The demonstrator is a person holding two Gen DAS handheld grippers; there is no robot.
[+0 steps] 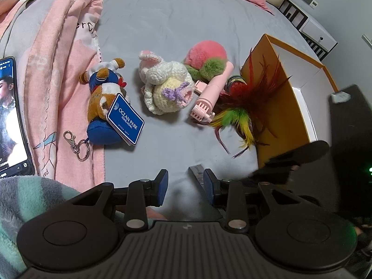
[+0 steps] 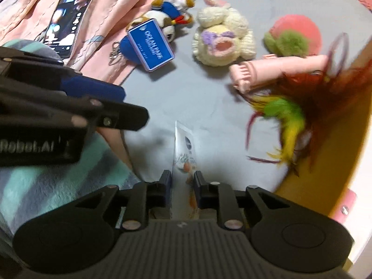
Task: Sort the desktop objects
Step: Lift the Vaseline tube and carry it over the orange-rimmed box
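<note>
My right gripper (image 2: 183, 181) is shut on a white tube (image 2: 183, 144) with a blue logo, which points away from it over the grey sheet. The left gripper (image 1: 186, 181) stands open with only sheet between its blue pads; a thin flat edge (image 1: 197, 174) lies against its right finger. Ahead lie a brown plush keychain with a blue Ocean Park tag (image 1: 125, 118) (image 2: 151, 44), a cream crochet bunny (image 1: 165, 88) (image 2: 223, 41), a pink peach plush (image 1: 207, 53) (image 2: 295, 32), a pink plastic handle (image 1: 214, 90) (image 2: 279, 69) and a red, green and yellow feather toy (image 1: 246, 107) (image 2: 286, 114).
An open orange box (image 1: 279, 107) (image 2: 348, 162) stands at the right, the feathers leaning on it. A lit phone (image 1: 9, 116) (image 2: 69, 16) lies on a pink blanket (image 1: 65, 69) at the left. A striped teal sleeve (image 2: 58, 181) shows low left.
</note>
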